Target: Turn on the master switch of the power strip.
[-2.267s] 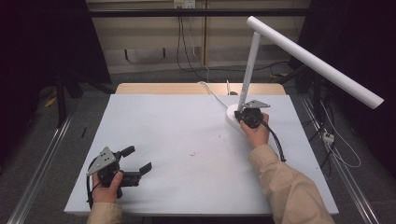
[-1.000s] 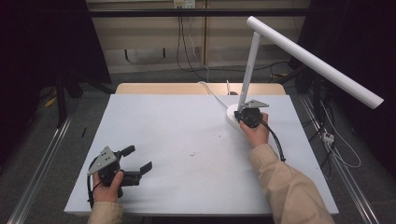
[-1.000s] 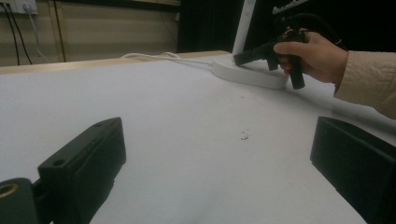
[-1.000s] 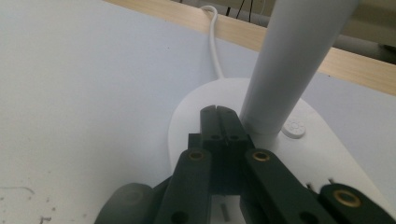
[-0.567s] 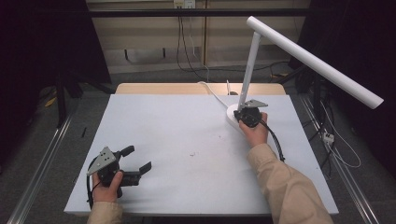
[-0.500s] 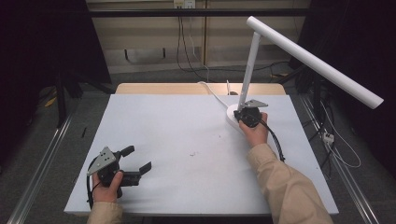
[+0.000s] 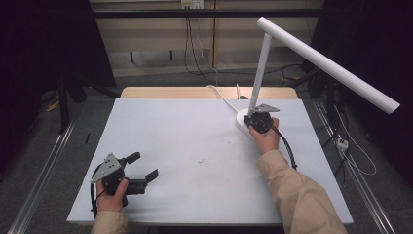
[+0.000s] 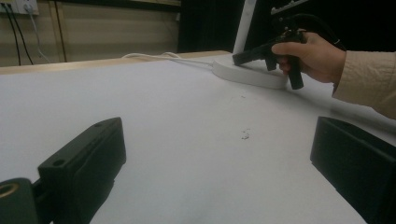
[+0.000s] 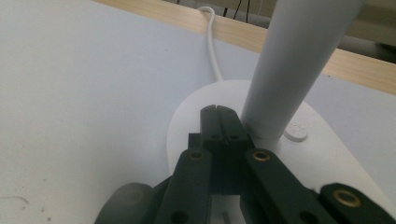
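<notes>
Two tongs work over the white bench (image 7: 195,146). At its far right stands a white lamp (image 7: 260,63); the right tongs (image 9: 218,114), jaws pressed together on nothing, rest on the lamp's round base (image 9: 187,121) beside its post. Well apart from the lamp, the left tongs (image 7: 141,168) gape wide, empty.

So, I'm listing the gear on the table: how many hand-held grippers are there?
2. The left hand-held gripper rests at the near left of the table, jaws open. The right hand-held gripper is at the far right, shut, its tips over the lamp base.
</notes>
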Demonstrator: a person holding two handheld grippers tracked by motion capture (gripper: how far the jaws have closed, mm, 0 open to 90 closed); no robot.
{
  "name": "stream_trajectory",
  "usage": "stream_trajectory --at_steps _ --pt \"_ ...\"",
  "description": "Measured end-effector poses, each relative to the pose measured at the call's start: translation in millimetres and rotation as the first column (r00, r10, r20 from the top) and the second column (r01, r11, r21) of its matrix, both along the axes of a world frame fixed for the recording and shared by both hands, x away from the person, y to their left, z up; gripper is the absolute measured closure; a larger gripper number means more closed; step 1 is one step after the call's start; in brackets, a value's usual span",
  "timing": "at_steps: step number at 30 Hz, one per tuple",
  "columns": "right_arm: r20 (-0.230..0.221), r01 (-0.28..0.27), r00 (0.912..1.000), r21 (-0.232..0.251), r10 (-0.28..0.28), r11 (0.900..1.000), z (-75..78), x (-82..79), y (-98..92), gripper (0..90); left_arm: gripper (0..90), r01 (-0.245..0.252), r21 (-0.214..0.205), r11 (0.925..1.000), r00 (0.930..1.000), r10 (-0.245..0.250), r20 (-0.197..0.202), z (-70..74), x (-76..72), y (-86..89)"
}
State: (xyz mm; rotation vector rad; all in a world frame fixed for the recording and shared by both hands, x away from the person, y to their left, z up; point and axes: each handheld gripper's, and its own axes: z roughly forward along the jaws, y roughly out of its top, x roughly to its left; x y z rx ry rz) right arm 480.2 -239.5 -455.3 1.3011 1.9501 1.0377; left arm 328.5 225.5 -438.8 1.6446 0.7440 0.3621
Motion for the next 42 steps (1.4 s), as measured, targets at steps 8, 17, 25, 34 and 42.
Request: stream_trajectory --at_steps 8,17,25,34,42 --pt "0.002 -0.001 1.0 -0.003 0.001 1.0 -0.5 -0.3 0.0 90.0 2.9 -0.003 -0.002 1.0 1.0 0.003 0.002 -0.2 0.0 1.6" --pt "-0.002 -0.011 0.9999 -0.007 0.011 0.9999 -0.9 0.1 0.8 90.0 2.9 -0.003 -0.003 1.0 1.0 0.003 0.0 -0.3 0.1 1.0" --pt "0.0 -0.003 1.0 -0.004 0.003 1.0 -1.0 0.1 3.1 90.0 2.9 -0.005 -0.003 1.0 1.0 0.005 0.0 -0.6 0.5 2.0" --pt "0.007 0.021 0.9998 0.01 -0.021 0.9997 1.4 -0.6 1.4 90.0 2.9 -0.007 -0.012 0.9999 1.0 0.007 -0.004 -0.4 0.2 2.0" --pt "0.018 -0.01 0.9998 0.012 0.01 0.9999 4.1 -5.9 4.8 89.6 2.9 -0.008 -0.011 0.9999 1.0 0.008 0.0 0.1 1.3 1.8"
